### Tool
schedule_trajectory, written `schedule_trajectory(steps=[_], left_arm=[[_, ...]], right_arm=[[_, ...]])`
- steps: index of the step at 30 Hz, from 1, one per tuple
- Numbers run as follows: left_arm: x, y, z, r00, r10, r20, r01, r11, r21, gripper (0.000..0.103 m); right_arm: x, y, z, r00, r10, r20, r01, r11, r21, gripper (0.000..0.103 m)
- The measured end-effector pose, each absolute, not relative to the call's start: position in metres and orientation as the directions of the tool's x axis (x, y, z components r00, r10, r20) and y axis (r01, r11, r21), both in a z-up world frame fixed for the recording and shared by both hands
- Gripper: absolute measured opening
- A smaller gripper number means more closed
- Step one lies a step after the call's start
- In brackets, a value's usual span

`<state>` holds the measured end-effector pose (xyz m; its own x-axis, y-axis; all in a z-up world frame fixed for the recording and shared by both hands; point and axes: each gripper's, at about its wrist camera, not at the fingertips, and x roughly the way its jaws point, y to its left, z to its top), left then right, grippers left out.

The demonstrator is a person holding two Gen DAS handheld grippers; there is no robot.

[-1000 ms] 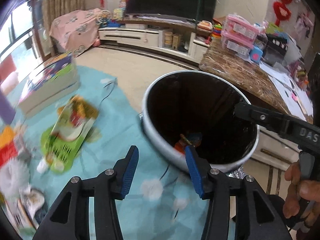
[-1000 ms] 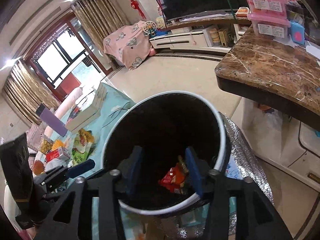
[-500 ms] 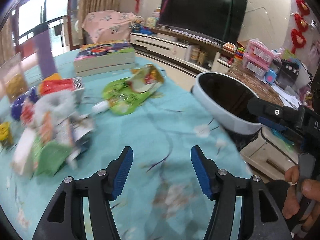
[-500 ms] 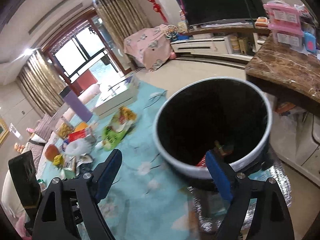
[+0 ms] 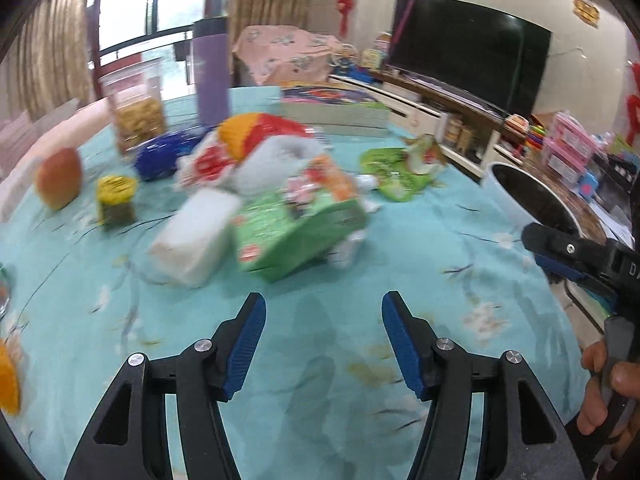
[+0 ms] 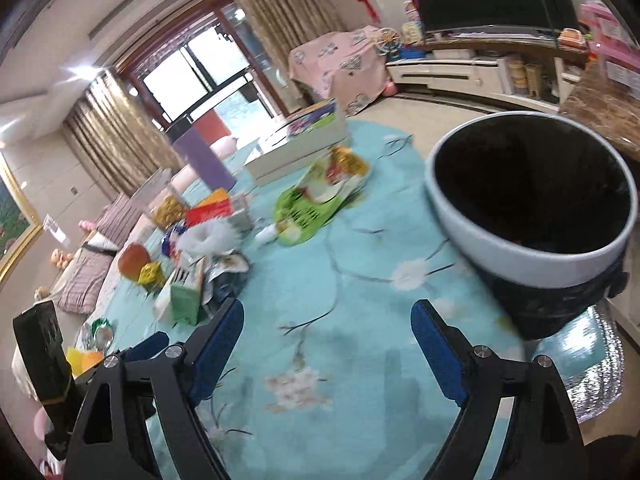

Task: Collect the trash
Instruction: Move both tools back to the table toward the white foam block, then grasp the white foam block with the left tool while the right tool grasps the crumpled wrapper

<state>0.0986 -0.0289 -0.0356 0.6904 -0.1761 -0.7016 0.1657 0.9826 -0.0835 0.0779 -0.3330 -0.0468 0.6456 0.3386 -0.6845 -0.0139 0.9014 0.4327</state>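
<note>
A pile of trash lies on the turquoise tablecloth: a green carton [image 5: 296, 228], a white tissue pack [image 5: 196, 236], red and orange wrappers [image 5: 256, 128] and a green snack bag [image 5: 396, 168]. The pile also shows in the right wrist view [image 6: 208, 256], with the green bag [image 6: 316, 200] apart from it. The white-rimmed bin [image 6: 532, 216] with a black liner stands at the table's right edge [image 5: 524, 196]. My left gripper [image 5: 323, 344] is open and empty, just short of the green carton. My right gripper [image 6: 328, 360] is open and empty, left of the bin.
A purple bottle [image 5: 210, 72], a jar of snacks [image 5: 138, 116], an apple [image 5: 60, 178], a yellow-lidded jar [image 5: 116, 200] and a thick book [image 5: 332, 108] stand behind the pile. A marble counter [image 6: 600, 108] is beyond the bin. Silver foil [image 6: 592, 364] lies under the bin.
Both grippers swung left, away from the bin and toward the trash pile. The right gripper opened wide after being over the bin. The left gripper stayed open.
</note>
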Motion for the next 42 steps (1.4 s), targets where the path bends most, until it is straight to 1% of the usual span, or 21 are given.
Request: schedule_trajectory(steps=[10, 15, 18, 20, 22, 27, 31, 33, 34, 35, 36, 42], left_arm=[[0.088, 0.0, -0.024, 0.688, -0.092, -0.72, 0.041, 0.995, -0.088, 0.06], [0.091, 0.011, -0.017, 0.693, -0.067, -0.718, 0.007, 0.996, -0.087, 0.061], [0.095, 0.016, -0.016, 0.682, -0.076, -0.727, 0.011, 0.996, -0.094, 0.061], [0.099, 0.015, -0.015, 0.677, -0.081, -0.732, 0.013, 0.995, -0.098, 0.061], [0.106, 0.016, -0.014, 0.666, -0.104, -0.739, 0.022, 0.993, -0.119, 0.061], [0.124, 0.008, -0.02, 0.645, -0.116, -0.755, 0.051, 0.993, -0.109, 0.061], [0.135, 0.005, -0.026, 0.628, -0.136, -0.766, 0.072, 0.991, -0.117, 0.061], [0.144, 0.004, -0.025, 0.625, -0.142, -0.768, 0.084, 0.99, -0.115, 0.061], [0.145, 0.002, -0.027, 0.621, -0.144, -0.77, 0.089, 0.99, -0.113, 0.055], [0.15, 0.005, -0.029, 0.618, -0.151, -0.771, 0.094, 0.989, -0.118, 0.047], [0.152, 0.006, -0.03, 0.615, -0.159, -0.772, 0.098, 0.987, -0.124, 0.047], [0.15, 0.014, -0.031, 0.647, -0.14, -0.75, 0.075, 0.99, -0.12, 0.044]], right_arm=[[0.083, -0.29, -0.056, 0.614, 0.395, -0.683, -0.07, 0.89, 0.451, 0.087], [0.085, -0.265, -0.063, 0.588, 0.418, -0.693, -0.11, 0.89, 0.443, 0.086], [0.088, -0.252, -0.066, 0.579, 0.418, -0.7, -0.136, 0.896, 0.422, 0.077], [0.092, -0.244, -0.07, 0.563, 0.422, -0.711, -0.146, 0.897, 0.418, 0.066], [0.097, -0.237, -0.073, 0.55, 0.426, -0.718, -0.149, 0.896, 0.418, 0.061], [0.112, -0.218, -0.078, 0.526, 0.438, -0.729, -0.17, 0.894, 0.415, 0.056], [0.128, -0.206, -0.084, 0.513, 0.414, -0.752, -0.174, 0.908, 0.38, 0.049], [0.135, -0.204, -0.086, 0.517, 0.407, -0.753, -0.173, 0.911, 0.374, 0.042], [0.138, -0.204, -0.086, 0.518, 0.408, -0.752, -0.174, 0.911, 0.375, 0.032], [0.141, -0.203, -0.087, 0.511, 0.415, -0.753, -0.177, 0.908, 0.38, 0.015], [0.144, -0.202, -0.088, 0.502, 0.422, -0.755, -0.18, 0.905, 0.386, 0.011], [0.133, -0.214, -0.084, 0.521, 0.439, -0.732, -0.177, 0.894, 0.411, 0.009]])
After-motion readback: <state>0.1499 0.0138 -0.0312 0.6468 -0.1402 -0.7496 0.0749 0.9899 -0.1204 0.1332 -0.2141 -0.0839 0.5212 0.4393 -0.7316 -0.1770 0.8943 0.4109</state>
